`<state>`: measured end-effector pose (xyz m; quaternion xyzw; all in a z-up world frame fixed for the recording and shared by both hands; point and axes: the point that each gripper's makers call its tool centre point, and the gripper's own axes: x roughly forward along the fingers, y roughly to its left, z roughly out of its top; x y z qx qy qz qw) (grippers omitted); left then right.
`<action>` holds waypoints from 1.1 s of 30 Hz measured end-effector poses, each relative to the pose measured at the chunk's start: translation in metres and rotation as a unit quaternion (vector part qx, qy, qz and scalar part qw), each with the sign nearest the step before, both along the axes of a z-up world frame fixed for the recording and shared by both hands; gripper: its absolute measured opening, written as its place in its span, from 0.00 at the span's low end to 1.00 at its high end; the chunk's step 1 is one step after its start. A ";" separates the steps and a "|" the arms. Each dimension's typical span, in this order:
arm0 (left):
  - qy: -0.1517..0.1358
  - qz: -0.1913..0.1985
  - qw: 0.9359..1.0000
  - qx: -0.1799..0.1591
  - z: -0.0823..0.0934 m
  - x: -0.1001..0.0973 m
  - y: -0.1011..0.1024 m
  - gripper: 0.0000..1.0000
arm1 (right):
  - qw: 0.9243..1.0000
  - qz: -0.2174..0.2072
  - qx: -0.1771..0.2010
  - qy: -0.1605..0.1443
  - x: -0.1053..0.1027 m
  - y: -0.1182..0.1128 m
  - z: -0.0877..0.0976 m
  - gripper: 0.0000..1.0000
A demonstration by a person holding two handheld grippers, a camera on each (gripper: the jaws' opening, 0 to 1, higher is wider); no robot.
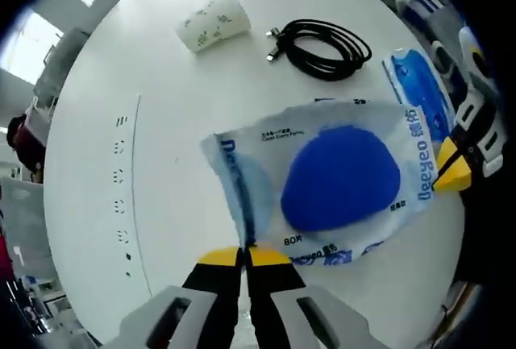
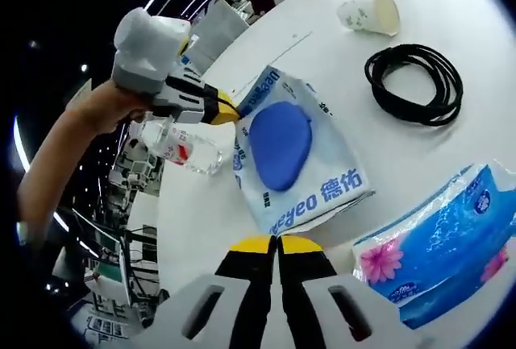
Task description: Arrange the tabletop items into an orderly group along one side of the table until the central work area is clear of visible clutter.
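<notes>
A soft tissue pack with a blue oval and blue lettering is stretched between both grippers over the white table. My left gripper is shut on its near edge. The right gripper comes in from the right, its yellow tips pinching the opposite edge. In the right gripper view the same pack lies just beyond my right gripper, whose jaws are shut on its rim. The left gripper, held by a hand, clamps the far corner.
A paper cup lies on its side beside a coiled black cable. A second blue tissue pack sits near the right gripper. A plastic bottle lies by the table edge.
</notes>
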<state>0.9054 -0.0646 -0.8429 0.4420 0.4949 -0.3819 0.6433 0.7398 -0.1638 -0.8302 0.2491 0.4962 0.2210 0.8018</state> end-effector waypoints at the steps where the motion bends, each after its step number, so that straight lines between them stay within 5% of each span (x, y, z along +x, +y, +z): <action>1: -0.001 0.007 1.000 0.000 0.002 -0.001 0.001 0.00 | 1.000 -0.002 0.001 -0.001 0.000 -0.001 0.001 0.00; 7: -0.024 0.034 0.999 0.003 0.019 -0.004 0.005 0.00 | 0.999 -0.007 -0.004 -0.032 0.007 -0.012 0.020 0.00; 19: -0.042 0.141 0.987 -0.059 0.042 -0.017 0.002 0.00 | 0.997 -0.007 -0.026 -0.072 0.035 -0.058 0.043 0.00; 27: -0.047 0.220 0.968 -0.108 0.051 -0.033 -0.003 0.00 | 0.993 0.017 -0.051 -0.106 0.067 -0.082 0.055 0.00; 31: -0.052 0.260 0.954 -0.138 0.056 -0.038 -0.008 0.00 | 0.990 0.037 -0.066 -0.118 0.078 -0.090 0.055 0.00; 33: -0.053 0.292 0.941 -0.160 0.058 -0.041 -0.010 0.00 | 0.988 0.049 -0.075 -0.123 0.083 -0.095 0.054 0.00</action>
